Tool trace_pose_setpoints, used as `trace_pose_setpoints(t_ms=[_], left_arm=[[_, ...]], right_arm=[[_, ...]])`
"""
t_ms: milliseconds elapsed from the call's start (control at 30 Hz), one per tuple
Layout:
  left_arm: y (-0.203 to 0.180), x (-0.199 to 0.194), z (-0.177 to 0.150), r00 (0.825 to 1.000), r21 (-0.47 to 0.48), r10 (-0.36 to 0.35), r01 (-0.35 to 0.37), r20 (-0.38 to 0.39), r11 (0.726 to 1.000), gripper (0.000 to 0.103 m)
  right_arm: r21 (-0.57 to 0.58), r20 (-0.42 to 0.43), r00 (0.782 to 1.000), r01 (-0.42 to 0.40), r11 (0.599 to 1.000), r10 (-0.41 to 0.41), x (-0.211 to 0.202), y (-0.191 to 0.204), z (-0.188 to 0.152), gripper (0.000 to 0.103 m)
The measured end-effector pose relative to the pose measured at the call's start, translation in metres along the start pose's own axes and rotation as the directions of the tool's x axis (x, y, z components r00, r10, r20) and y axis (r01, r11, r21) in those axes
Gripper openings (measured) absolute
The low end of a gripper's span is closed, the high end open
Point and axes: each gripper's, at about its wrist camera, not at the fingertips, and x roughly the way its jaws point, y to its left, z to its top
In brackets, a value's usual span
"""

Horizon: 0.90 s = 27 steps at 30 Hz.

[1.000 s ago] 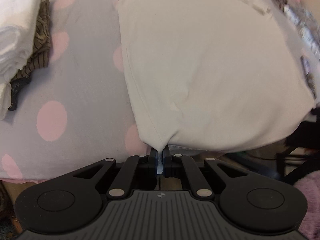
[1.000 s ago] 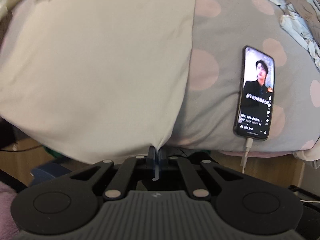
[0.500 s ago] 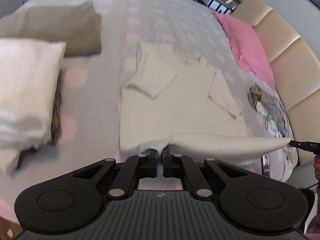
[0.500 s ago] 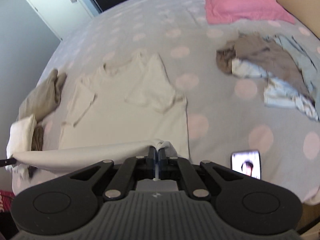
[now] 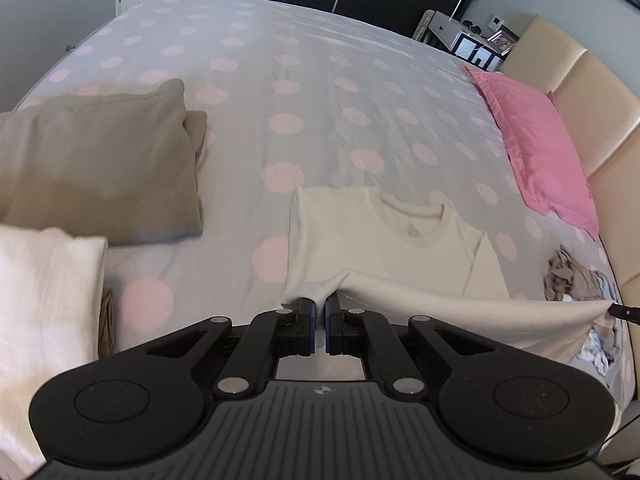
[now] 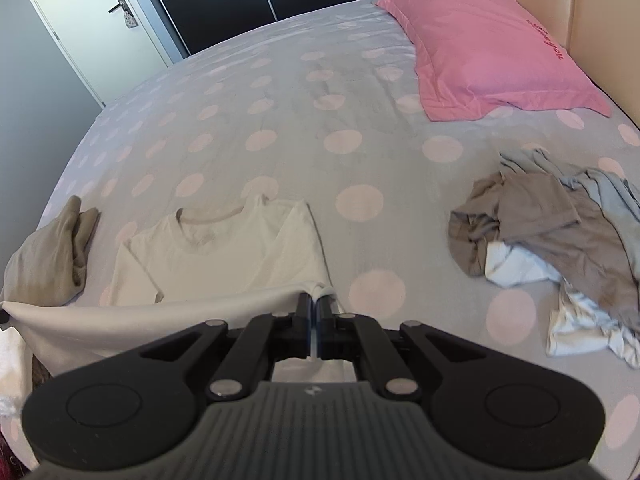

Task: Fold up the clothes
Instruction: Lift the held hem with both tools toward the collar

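On the far left of the bed (image 5: 304, 92) sit the finished pieces: a white folded stack (image 5: 44, 300) nearest, and a tan folded garment (image 5: 100, 160) behind it. Next along is the cream T-shirt (image 5: 376, 232), lying collar-away on the spotted sheet with its sleeves tucked in and its bottom hem lifted off the bed. The left gripper (image 5: 319, 312) has its jaws pressed nearly together on one hem corner, and the hem runs taut across to the right gripper (image 6: 313, 308), likewise pinched tight on the other corner. Further right lies a heap of unfolded clothes (image 6: 560, 248), with a pink pillow (image 6: 488, 48) beyond it by the headboard. This looks like the bottom-to-collar fold, about half carried over. The risks are mostly of evenness: if one hand runs ahead, the hem will land crooked against the shoulders; if the stretch between the hands slackens, the middle will sag and crease. Each pinch holds only a little cloth, so a tug could slip a corner free, and dragging could pull the tucked sleeves out.
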Motion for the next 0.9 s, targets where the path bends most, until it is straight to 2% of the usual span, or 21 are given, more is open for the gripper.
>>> trace_pose_setpoints(t_ms=[200,400,533,767,900], left_arm=[[0.0,0.056,0.036,0.999,0.01,0.042,-0.041,-0.019,0.999,0.002],[0.012,0.117,0.066,0.995,-0.017,0.095,-0.095,-0.035,0.995,0.002],[0.02,0.159,0.083,0.991,-0.033,0.123,-0.125,-0.056,0.992,0.002],[0.027,0.221,0.101,0.983,-0.041,0.169,-0.173,-0.077,0.984,0.002],[0.033,0.251,0.096,0.977,-0.054,0.179,-0.186,-0.113,0.981,0.003]], right_arm=[[0.015,-0.014,0.999,0.035,0.999,-0.035,0.06,-0.002,0.036,0.003],[0.023,-0.015,0.999,0.052,0.998,-0.052,0.126,0.0,0.074,0.003],[0.017,-0.017,0.996,0.091,0.996,-0.091,0.17,0.003,0.091,0.003],[0.037,-0.008,0.988,0.155,0.987,-0.155,0.234,-0.003,0.112,0.002],[0.059,-0.014,0.986,0.164,0.985,-0.163,0.257,-0.007,0.111,0.002]])
